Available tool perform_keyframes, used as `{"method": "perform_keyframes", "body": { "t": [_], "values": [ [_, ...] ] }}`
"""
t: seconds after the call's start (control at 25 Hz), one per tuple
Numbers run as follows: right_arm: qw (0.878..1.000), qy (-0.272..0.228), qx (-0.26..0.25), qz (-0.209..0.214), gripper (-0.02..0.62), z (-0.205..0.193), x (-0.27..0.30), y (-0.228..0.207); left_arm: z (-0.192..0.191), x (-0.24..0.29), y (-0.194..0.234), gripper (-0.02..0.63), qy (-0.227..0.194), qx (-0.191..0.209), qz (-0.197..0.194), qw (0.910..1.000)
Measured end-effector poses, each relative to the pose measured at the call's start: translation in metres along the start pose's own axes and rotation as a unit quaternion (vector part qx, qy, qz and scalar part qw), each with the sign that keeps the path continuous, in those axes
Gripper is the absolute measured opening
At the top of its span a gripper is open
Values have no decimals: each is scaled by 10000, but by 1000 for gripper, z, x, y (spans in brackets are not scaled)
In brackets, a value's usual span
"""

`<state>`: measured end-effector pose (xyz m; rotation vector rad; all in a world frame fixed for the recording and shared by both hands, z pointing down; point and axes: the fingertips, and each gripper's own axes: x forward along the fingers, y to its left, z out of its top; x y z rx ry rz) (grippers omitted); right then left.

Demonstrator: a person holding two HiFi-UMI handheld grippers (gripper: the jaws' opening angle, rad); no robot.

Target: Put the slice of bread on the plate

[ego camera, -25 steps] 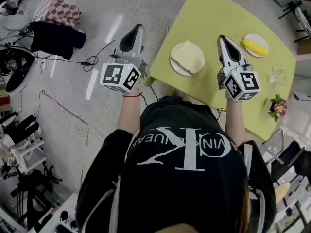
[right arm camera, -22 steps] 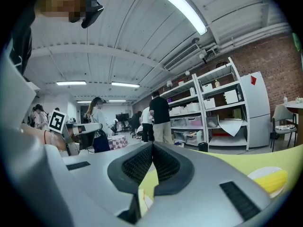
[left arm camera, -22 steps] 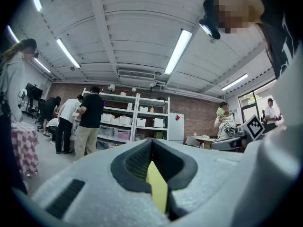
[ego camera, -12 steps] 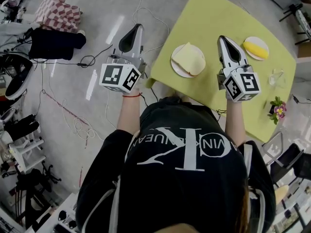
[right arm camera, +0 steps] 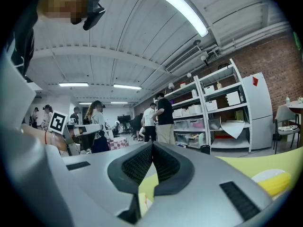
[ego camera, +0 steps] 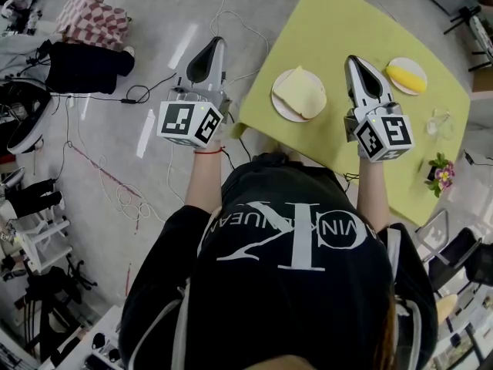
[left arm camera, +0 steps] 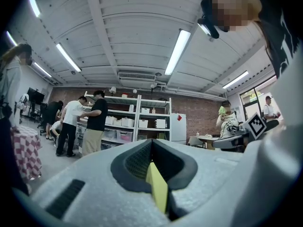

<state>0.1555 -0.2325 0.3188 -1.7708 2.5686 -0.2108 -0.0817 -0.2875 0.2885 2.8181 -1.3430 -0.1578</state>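
Note:
A pale slice of bread (ego camera: 300,92) lies on a white plate (ego camera: 278,105) on the yellow-green table (ego camera: 339,21). My right gripper (ego camera: 352,59) is level above the table, just right of that plate, its jaws shut with nothing between them. In the right gripper view the right gripper (right arm camera: 152,145) has its tips pressed together, with the table (right arm camera: 265,162) below. My left gripper (ego camera: 219,43) hangs over the floor, left of the table's corner, and is shut and empty. The left gripper view shows the left gripper (left arm camera: 151,142) with its tips meeting.
A second small plate with a yellow food item (ego camera: 406,74) sits right of the right gripper. A clear glass (ego camera: 437,119) and a small flower pot (ego camera: 441,169) stand near the table's right edge. Cables (ego camera: 115,191) trail over the floor, and people stand by shelves (left arm camera: 137,122).

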Motion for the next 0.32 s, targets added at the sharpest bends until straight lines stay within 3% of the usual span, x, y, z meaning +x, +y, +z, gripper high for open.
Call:
{"method": "perform_keyframes", "body": {
  "t": [0.32],
  "values": [
    [10000, 47, 36, 15, 2, -7, 10, -15, -9, 17, 1, 11, 13, -40, 16, 10000]
  ]
}}
